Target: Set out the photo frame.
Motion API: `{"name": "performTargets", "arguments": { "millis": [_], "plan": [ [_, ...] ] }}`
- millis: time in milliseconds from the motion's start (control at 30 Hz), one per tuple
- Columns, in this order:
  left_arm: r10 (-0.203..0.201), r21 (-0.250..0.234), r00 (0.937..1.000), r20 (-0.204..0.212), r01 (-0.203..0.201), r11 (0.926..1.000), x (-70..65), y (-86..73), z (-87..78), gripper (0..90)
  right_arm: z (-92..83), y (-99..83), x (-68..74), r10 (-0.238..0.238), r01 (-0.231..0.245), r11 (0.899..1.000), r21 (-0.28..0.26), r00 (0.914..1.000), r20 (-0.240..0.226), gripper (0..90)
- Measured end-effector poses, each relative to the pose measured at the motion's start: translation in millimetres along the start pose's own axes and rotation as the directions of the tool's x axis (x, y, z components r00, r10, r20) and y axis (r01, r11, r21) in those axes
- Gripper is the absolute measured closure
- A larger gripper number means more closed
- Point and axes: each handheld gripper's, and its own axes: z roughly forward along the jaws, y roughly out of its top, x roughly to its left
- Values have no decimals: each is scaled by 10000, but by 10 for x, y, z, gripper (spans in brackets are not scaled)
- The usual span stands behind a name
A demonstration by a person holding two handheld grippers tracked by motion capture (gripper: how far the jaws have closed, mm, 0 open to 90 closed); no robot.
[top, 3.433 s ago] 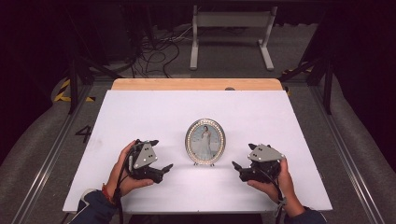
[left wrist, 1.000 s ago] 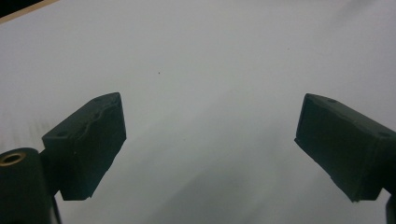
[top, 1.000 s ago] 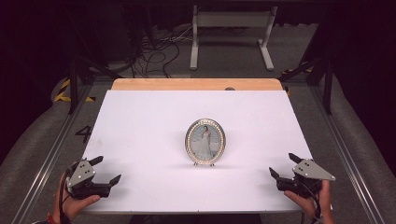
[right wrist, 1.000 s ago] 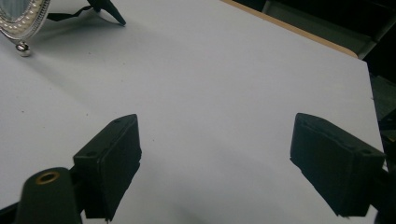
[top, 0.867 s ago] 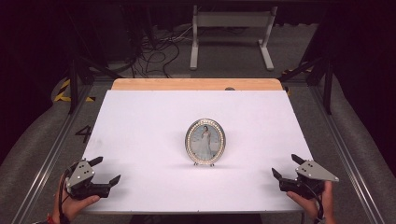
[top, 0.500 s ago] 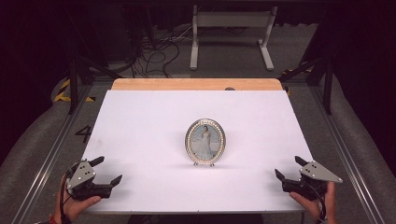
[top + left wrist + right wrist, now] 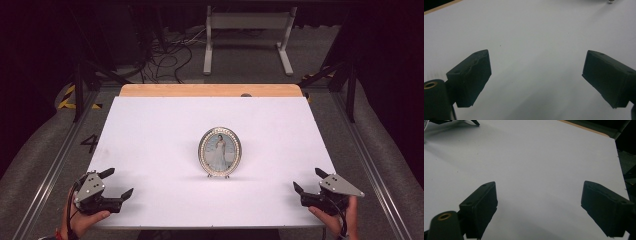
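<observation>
Readable markings: one. A dark numeral "4" (image 7: 90, 143) stands on the grey floor (image 7: 45, 150) just left of the table (image 7: 150, 130), near its left edge, seen in the high view. No other text, label or brand is legible.

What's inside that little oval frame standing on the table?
The oval frame holds a picture of a standing figure in a long white dress. It stands upright on the white table on small feet. Its back and whatever props it up there are hidden.
</observation>
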Motion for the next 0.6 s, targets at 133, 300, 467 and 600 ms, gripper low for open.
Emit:
{"name": "performTargets", "arguments": {
  "millis": [133, 300, 467, 600],
  "plan": [
    [36, 126, 10000, -18, -35, 9999, -2, 3, 24, 87, 12, -10, -2, -10, 10, 10000, 61, 10000, 10, 140],
    [34, 204, 10000, -16, -33, 9998, -8, 6, 38, 87, -11, -11, -30, 169, -166, 9998, -132, 9997, 186, 144],
    [64, 197, 10000, -21, -63, 9998, -10, 9, 42, 85, -11, -11, -18, 119, -117, 9999, -97, 9999, 122, 143],
    [41, 219, 10000, -16, -40, 9998, -9, 7, 43, 85, 0, -7, 2, 9, -8, 10000, -55, 10000, 88, 142]
  ]
}}
